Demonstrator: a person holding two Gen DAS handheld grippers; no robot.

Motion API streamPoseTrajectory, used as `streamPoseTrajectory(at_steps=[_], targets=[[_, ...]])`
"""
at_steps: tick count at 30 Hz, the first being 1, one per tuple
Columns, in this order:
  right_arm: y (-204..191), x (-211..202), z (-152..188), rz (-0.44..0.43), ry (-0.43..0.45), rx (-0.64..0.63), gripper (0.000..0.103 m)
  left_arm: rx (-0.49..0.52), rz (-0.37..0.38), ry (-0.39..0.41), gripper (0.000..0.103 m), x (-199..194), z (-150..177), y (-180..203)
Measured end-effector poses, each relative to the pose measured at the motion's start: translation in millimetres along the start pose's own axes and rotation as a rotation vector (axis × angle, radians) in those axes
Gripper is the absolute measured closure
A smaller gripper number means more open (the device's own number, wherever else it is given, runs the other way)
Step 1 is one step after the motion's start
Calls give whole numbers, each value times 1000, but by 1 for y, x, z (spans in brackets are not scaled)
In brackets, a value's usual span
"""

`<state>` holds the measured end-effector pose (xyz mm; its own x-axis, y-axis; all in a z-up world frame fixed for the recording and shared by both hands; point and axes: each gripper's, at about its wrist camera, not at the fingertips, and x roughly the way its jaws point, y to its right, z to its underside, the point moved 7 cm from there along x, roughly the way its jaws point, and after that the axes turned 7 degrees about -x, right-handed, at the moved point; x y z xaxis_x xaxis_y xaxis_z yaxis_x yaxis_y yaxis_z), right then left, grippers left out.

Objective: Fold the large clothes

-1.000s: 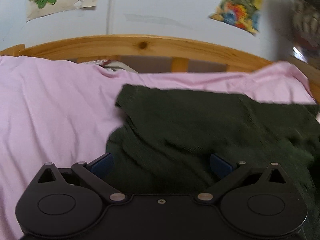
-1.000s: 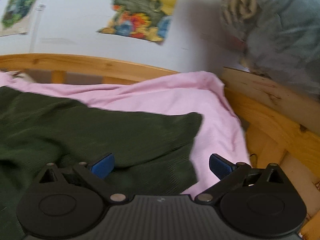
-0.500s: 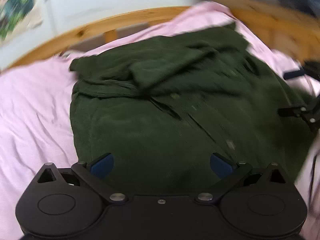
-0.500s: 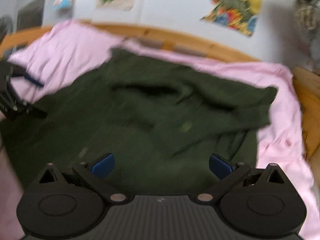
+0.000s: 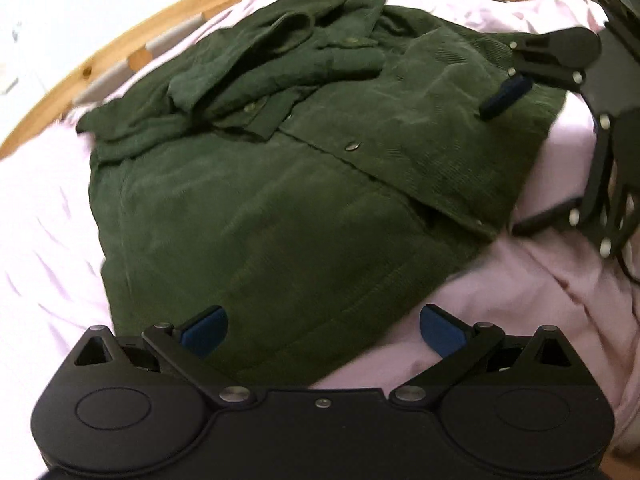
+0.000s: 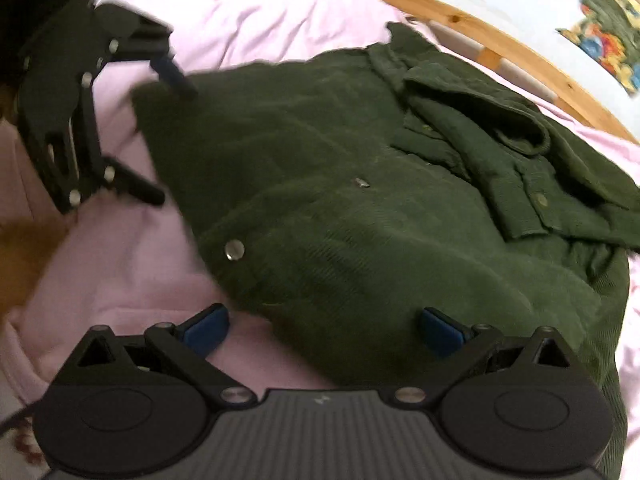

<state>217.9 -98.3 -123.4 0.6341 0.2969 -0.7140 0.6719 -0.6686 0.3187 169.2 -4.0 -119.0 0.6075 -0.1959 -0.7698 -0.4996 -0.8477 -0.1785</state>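
- The bed's pink sheet (image 5: 44,216) shows bare on both sides of the garment, bounded by a wooden bed frame (image 6: 500,46).
- The green corduroy shirt (image 5: 280,200) lies mid-bed, sleeves bunched toward the frame.
- The left claw (image 5: 323,330) hangs wide, empty, over the near hem.
- The right claw (image 6: 323,330) is wide, empty, at the opposite edge.

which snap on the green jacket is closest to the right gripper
The bright round snap at the jacket edge, nearest the right gripper. The other snap lies farther up the placket, mid-jacket.
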Motion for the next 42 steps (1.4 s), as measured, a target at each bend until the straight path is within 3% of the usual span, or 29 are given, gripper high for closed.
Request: streamPoseTrajectory(at_steps=[3,6,9,11,16,20,26,30,32,35,39,42], targets=[[2,1,-3,6,16,3,0,-12,6,-9,1,6,1,3],[3,-1,-3,81,49,-20,0,6,3,7,0,7,0,4],[8,-16,-8,181,137,-44,1,-5,-21,20,1,7,-3,3],[24,-27,-15,240,211,34,1,14,-41,46,1,5,-5,6],[62,-33,-14,194,278,280,0,147,-121,89,1,8,-8,18],[74,-48,-10,209,332,349,0,101,-156,83,1,17,-19,9],[106,-39,-5,194,370,511,0,68,-183,68,2,27,-29,-8],[126,-28,-4,181,396,615,0,181,-175,52,2,25,-24,4],[124,-26,-5,180,396,619,0,247,-209,54,2,26,-19,8],[118,-26,-5,183,392,597,0,218,-247,50,1,28,-20,4],[115,-24,-6,176,391,606,0,217,-385,94,10,27,-23,-9],[117,-23,-4,170,391,622,0,278,-427,150,17,19,-24,-6]])
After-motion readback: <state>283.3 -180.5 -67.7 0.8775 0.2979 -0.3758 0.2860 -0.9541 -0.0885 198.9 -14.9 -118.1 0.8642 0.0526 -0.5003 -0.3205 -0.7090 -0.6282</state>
